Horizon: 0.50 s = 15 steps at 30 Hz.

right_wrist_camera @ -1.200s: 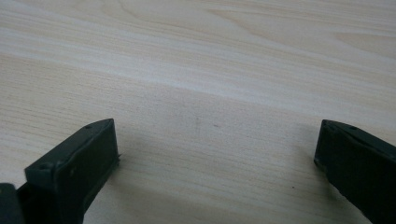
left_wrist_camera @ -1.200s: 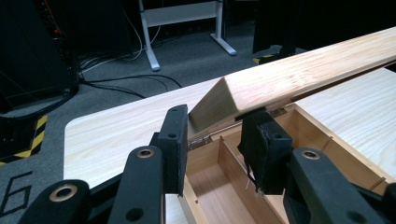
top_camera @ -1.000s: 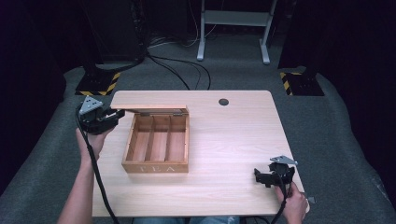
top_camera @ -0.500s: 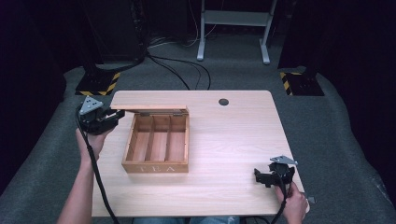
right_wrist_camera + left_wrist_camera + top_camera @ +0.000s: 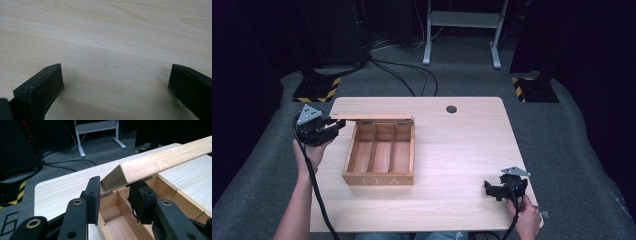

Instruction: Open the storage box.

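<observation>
At box (image 5: 380,157) left-rear corner, left gripper (image 5: 115,195) is clamping lid (image 5: 160,161) end (raised, long axis running rightward along hinge side); right gripper (image 5: 115,82) is idling well right, jaws gaping, empty.

Round dark grommet (image 5: 451,108) near table's (image 5: 462,150) far edge; cables (image 5: 404,75), white metal frame (image 5: 462,30) on grey floor beyond.

"TEA" is lettered on the wooden box's (image 5: 379,178) front wall.
</observation>
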{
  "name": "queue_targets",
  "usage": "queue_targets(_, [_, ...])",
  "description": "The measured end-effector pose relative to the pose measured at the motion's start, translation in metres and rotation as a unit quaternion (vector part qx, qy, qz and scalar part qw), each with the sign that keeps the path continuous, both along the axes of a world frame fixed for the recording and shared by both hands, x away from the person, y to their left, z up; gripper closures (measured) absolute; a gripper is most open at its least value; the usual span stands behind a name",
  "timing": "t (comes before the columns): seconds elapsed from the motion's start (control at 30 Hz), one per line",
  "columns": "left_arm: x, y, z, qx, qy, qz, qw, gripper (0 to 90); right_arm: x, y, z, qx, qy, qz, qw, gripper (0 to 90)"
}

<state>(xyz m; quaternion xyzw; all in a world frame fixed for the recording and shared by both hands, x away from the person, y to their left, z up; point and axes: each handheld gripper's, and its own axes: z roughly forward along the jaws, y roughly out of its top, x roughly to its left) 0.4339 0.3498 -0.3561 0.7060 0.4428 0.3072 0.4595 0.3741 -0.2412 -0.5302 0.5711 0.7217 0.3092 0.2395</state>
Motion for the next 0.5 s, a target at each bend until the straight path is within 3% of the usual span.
queue_targets(0.5, [-0.015,-0.001,-0.012,0.008,-0.004,0.000,1.0000,60.7,0.000,0.000,0.000,0.000,0.000,0.000,1.0000,0.0])
